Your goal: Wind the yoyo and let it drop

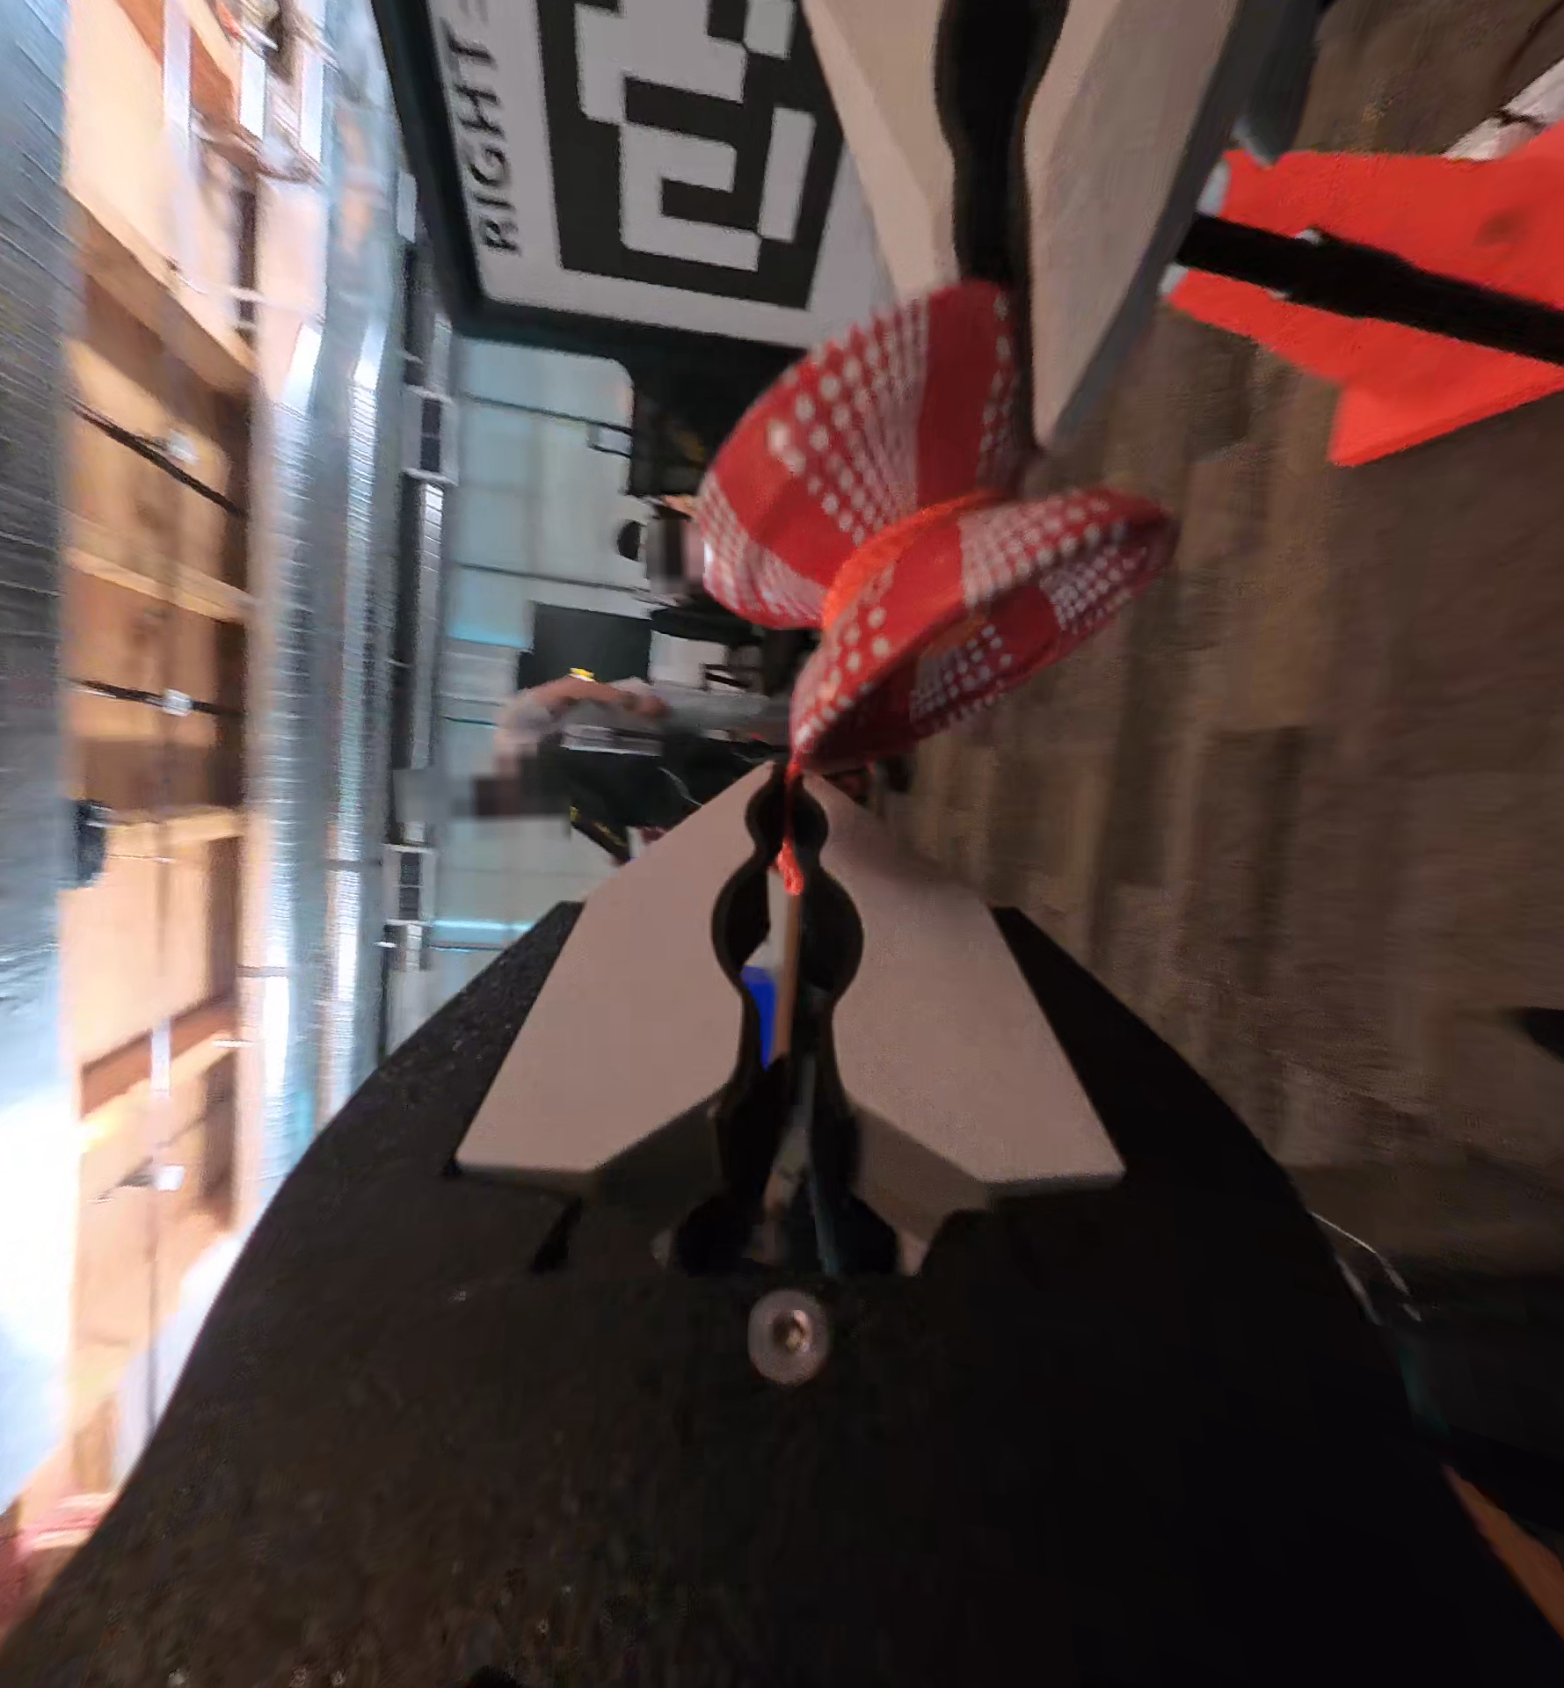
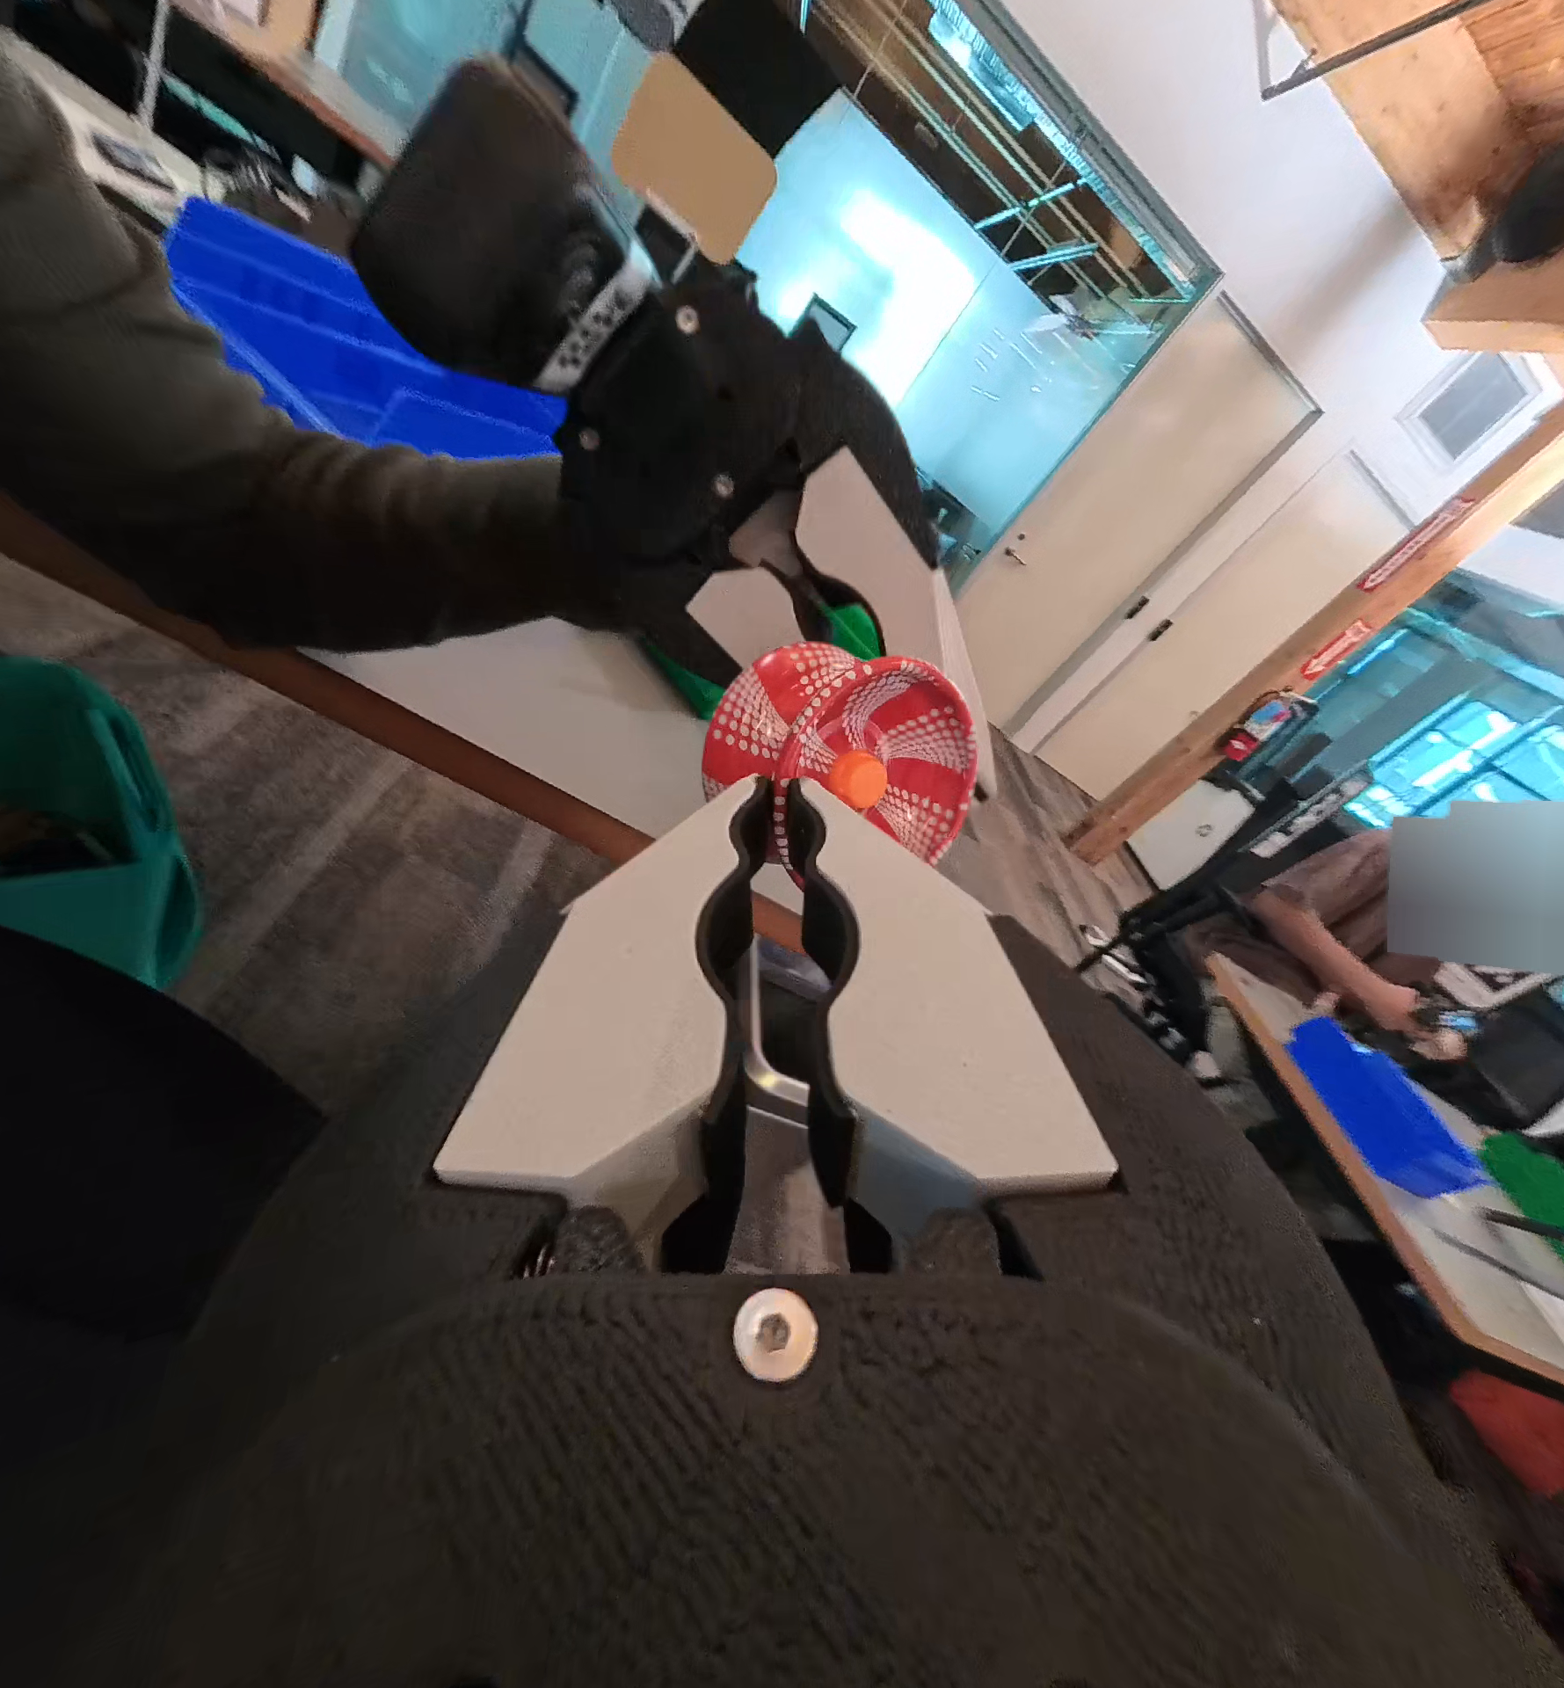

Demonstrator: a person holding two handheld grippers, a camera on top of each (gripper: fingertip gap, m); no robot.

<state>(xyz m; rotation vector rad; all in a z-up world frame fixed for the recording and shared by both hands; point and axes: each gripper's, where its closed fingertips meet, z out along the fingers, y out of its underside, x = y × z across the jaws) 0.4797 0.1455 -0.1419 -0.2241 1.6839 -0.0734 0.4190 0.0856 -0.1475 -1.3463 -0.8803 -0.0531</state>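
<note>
Pinched the thin rim of a red butterfly-shaped yoyo with a white dot pattern (image 1: 933, 557) between the grey fingers of the left gripper (image 1: 792, 790), closed tight on it. Gripped the same yoyo from the opposite side with the right gripper (image 2: 773, 804), clenched on the rim of the half with a small round orange hub (image 2: 858, 776). Held the yoyo up in the air between both grippers, over the near edge of a white table top (image 2: 522, 703) and a grey carpet floor (image 2: 376, 877). Reached in from the left with a dark knitted sleeve (image 2: 212, 475) behind the left gripper, as seen in the right wrist view. Far left, behind the sleeve: stacked blue plastic bins (image 2: 303, 338). Near left, on the carpet: a green plastic bin (image 2: 56, 804).
</note>
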